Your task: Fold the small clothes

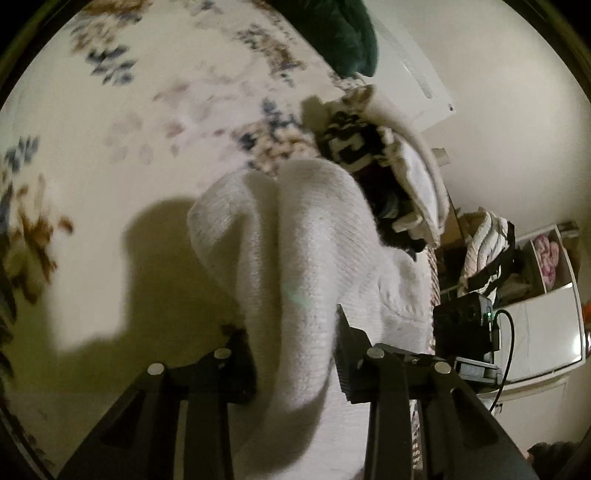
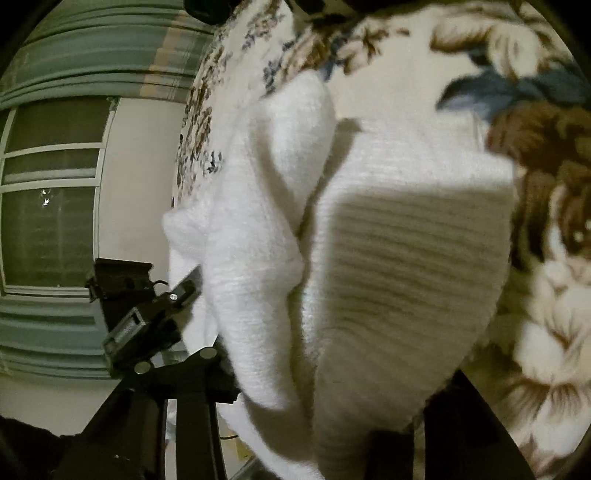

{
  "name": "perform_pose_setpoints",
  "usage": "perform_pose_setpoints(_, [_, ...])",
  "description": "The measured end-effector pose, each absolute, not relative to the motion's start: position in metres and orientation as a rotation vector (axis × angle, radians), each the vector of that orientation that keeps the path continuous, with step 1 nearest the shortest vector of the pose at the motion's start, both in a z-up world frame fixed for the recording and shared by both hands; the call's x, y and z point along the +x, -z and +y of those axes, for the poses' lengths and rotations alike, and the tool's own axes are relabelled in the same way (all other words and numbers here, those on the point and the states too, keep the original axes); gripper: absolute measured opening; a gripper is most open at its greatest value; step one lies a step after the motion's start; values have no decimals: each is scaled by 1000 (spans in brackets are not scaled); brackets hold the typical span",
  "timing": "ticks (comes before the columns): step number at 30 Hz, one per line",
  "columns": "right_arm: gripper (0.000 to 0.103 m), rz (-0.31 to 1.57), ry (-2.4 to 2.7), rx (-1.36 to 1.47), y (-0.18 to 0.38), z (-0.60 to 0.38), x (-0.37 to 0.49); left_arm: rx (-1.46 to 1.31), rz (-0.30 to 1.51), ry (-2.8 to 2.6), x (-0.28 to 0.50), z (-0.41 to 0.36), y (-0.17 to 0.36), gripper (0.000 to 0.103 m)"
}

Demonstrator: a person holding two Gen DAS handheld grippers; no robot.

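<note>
A white knit garment (image 1: 295, 251) hangs bunched between both grippers above a floral bedspread (image 1: 147, 110). My left gripper (image 1: 295, 350) is shut on the garment's edge, with cloth filling the gap between its black fingers (image 1: 351, 354). In the right wrist view the same white garment (image 2: 369, 258) drapes over my right gripper (image 2: 325, 398) and hides most of its right finger; the left finger (image 2: 218, 373) presses the cloth. The left gripper's body (image 2: 147, 317) shows at the left of that view, holding the garment's far edge.
A pile of clothes, black-and-white patterned and white pieces (image 1: 373, 173), lies on the bed beyond the garment. A dark green cushion (image 1: 340, 33) sits at the far edge. Shelves with clutter (image 1: 517, 266) stand to the right. A window (image 2: 51, 192) and wall lie left.
</note>
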State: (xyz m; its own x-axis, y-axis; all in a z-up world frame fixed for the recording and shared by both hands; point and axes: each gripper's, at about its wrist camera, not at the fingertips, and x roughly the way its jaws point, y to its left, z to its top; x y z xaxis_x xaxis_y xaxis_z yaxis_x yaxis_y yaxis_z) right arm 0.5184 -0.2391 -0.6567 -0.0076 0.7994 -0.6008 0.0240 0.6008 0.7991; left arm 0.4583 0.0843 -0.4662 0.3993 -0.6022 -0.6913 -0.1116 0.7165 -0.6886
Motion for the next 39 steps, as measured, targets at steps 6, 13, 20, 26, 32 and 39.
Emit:
perform_pose_setpoints(6, [40, 1348, -680, 779, 606, -271, 523, -662, 1079, 420, 496, 61, 406, 29])
perform_pose_setpoints(13, [40, 1194, -625, 789, 510, -321, 573, -616, 1015, 523, 593, 15, 326, 29])
perform_pose_setpoints(20, [40, 1078, -515, 818, 442, -387, 684, -541, 1029, 610, 741, -43, 296, 30])
perform_pose_setpoints(26, [40, 1141, -375, 804, 464, -421, 783, -374, 1175, 549, 834, -88, 356, 35])
perform_pose_setpoints(32, [68, 1196, -186, 784, 499, -448, 812, -275, 1208, 512, 844, -101, 382, 44])
perform_pose_setpoints(39, [102, 1145, 78, 408, 451, -430, 781, -55, 1128, 357, 802, -109, 340, 84])
